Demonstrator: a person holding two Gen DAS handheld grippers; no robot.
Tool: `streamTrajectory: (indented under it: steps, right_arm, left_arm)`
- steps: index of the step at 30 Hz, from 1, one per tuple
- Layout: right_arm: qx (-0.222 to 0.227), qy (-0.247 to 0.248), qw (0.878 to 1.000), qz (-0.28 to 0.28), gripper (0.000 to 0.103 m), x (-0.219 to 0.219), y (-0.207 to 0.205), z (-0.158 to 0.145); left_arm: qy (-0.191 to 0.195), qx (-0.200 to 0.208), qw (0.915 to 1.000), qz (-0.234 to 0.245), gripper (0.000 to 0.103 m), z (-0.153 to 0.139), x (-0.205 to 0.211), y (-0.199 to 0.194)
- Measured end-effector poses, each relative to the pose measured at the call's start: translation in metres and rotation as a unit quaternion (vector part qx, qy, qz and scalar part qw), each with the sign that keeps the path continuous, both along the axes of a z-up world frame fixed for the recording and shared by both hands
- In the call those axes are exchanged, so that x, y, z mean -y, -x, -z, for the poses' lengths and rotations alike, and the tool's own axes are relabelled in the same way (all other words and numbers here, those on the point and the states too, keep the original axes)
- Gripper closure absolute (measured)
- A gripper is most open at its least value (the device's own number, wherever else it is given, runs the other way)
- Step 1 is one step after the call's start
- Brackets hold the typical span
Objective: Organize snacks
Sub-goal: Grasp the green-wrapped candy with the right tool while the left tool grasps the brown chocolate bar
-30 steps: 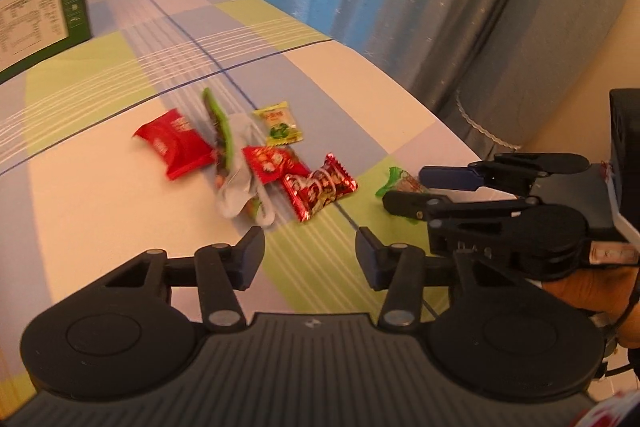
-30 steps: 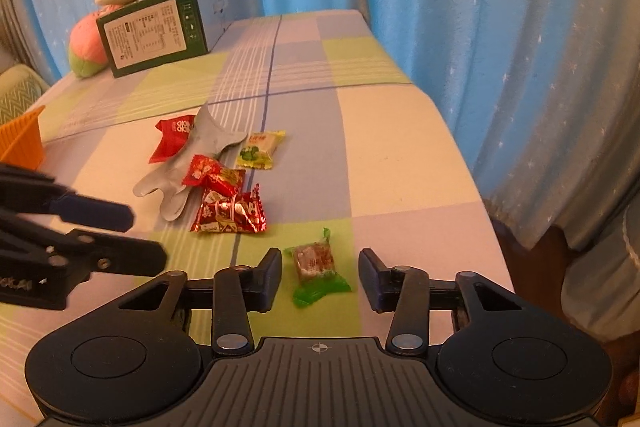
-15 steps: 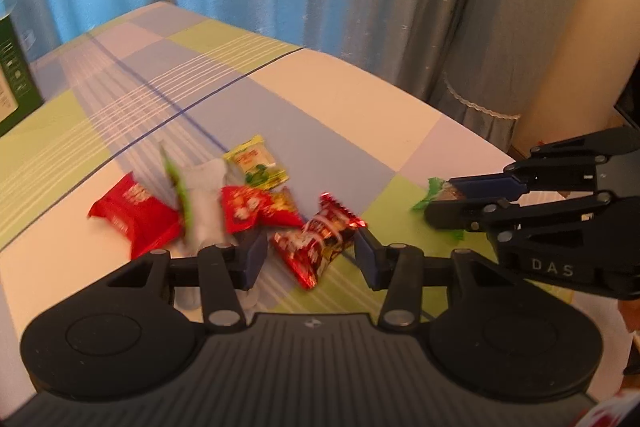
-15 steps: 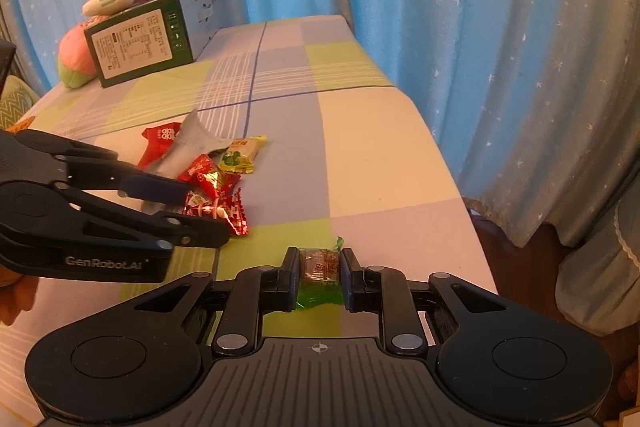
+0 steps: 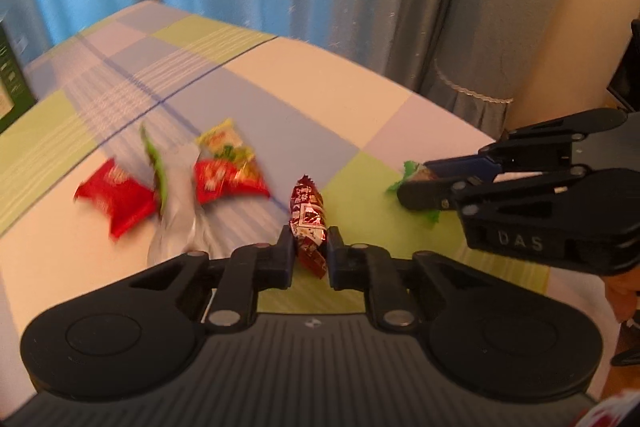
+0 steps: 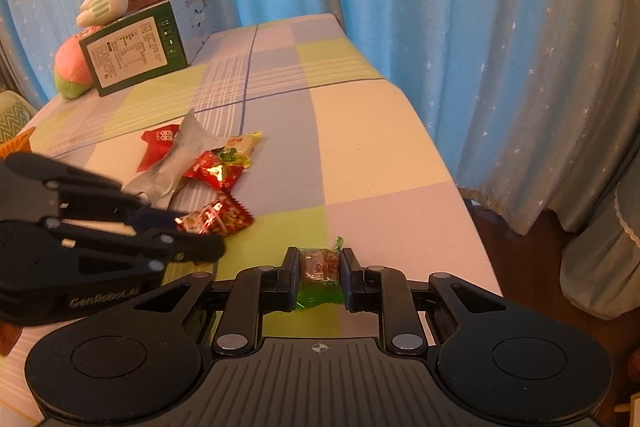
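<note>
Wrappers beside green box

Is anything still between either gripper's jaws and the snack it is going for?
Nothing visible. The left gripper is shut on the dark red foil snack, and the right gripper is shut on the green-wrapped candy. Where the snacks have to go is not visible.

Our left hand-held gripper is black, with round bumps, silver screws and a ridged grey back. Our right hand-held gripper looks the same; its side shows blue finger pads and grey letters.
</note>
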State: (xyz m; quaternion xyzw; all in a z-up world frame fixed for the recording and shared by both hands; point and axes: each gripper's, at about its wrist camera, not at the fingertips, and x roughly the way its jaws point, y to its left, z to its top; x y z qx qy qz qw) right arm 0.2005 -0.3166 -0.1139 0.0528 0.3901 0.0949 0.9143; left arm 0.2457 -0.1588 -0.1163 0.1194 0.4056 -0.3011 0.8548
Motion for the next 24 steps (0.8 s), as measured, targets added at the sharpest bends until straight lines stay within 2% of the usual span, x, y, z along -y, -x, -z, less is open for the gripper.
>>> streamTrajectory:
  steps: [11,24]
  right_arm:
    - [0.002,-0.007,1.0,-0.015,0.082,-0.011,0.009,-0.01]
    - [0.024,-0.015,0.999,-0.028,0.082,-0.035,0.03,-0.061]
  left_arm:
    - [0.03,-0.013,0.9942,-0.102,0.09,-0.009,-0.039,0.035]
    - [0.059,0.004,0.9833,-0.172,0.09,-0.059,-0.074,0.067]
